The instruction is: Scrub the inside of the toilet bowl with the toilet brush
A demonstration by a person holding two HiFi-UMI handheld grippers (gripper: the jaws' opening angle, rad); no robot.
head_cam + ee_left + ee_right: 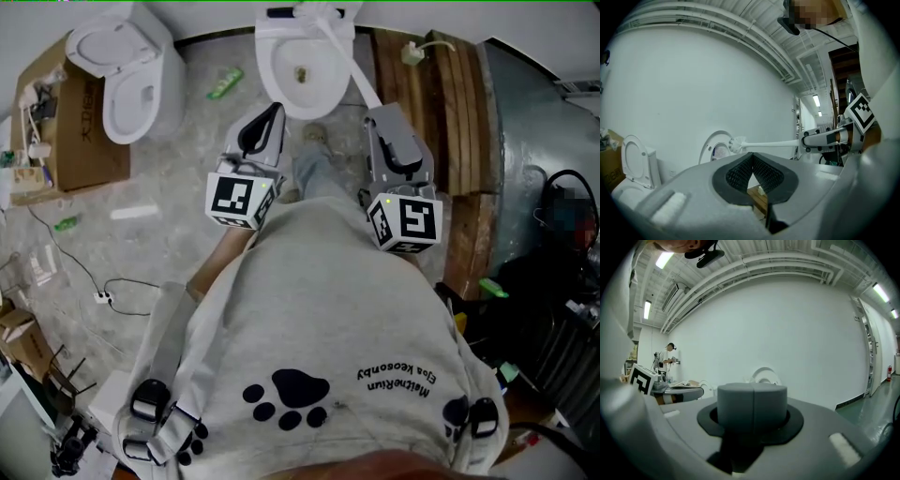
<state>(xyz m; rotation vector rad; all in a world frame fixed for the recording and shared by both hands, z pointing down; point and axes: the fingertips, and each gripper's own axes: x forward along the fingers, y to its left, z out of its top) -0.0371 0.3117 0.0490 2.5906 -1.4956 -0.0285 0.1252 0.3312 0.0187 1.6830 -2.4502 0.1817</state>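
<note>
The white toilet bowl (300, 70) stands open at the top middle of the head view, with a brown stain in its water. My right gripper (378, 114) is shut on the white toilet brush (342, 61). The handle slants up-left over the bowl's right rim, and the head reaches the raised lid. The left gripper view shows the brush (764, 144) held level, its bristles beside the lid (715, 146). The right gripper view shows only the shut jaws (752, 399); the brush is hidden there. My left gripper (269, 114) hangs shut and empty just before the bowl, pads meeting (751, 158).
A second white toilet (127, 80) with its seat up stands at the left, beside a cardboard box (80, 131). Wooden planks (450, 94) lie right of the bowl. A green packet (225, 82) and a cable (103, 295) lie on the floor. A person (669, 352) stands far off.
</note>
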